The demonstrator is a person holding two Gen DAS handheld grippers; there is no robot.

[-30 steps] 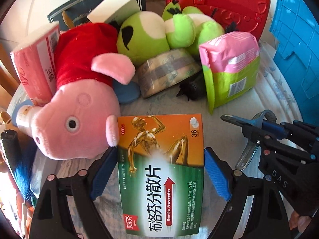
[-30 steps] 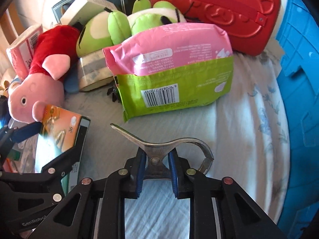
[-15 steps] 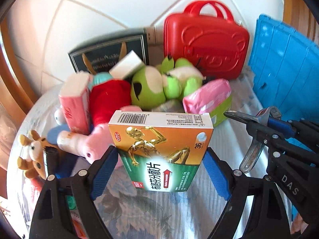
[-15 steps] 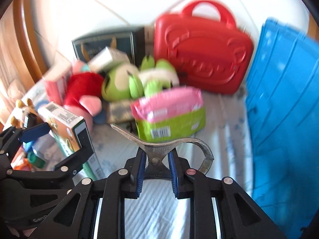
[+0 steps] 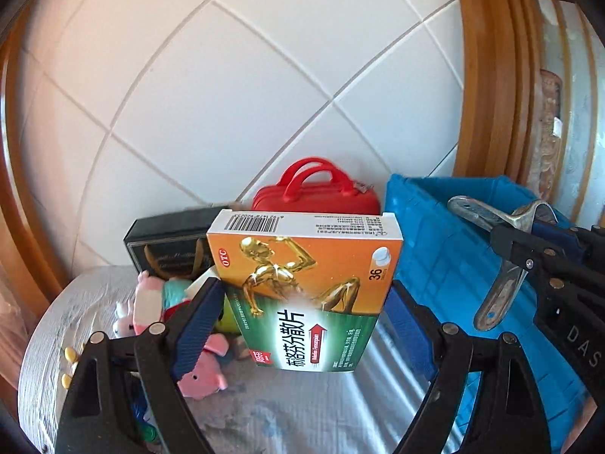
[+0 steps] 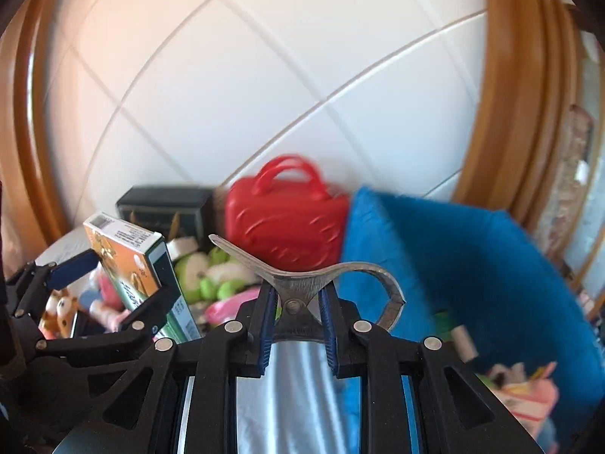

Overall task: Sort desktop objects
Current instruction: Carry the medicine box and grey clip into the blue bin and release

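Note:
My left gripper [image 5: 302,314] is shut on an orange and green medicine box [image 5: 306,291] and holds it high above the table; it also shows in the right wrist view [image 6: 128,265]. My right gripper [image 6: 297,316] is shut on a metal nutcracker-like tool [image 6: 314,278], also seen in the left wrist view [image 5: 503,249], to the right of the box. A blue crate [image 5: 446,265] stands at the right, below the tool [image 6: 472,272]. It holds some items [image 6: 522,386].
A red case [image 5: 317,196] and a dark box [image 5: 166,242] stand against the tiled wall. Plush toys, a pink pig [image 5: 200,374] and a green one [image 6: 204,272], lie on the cloth-covered table [image 5: 283,408] at the left. Wooden frames flank the wall.
Both grippers have risen well above the table with their loads. The medicine box went from lying on the cloth to held up in the air. The view now tilts towards the wall and crate.

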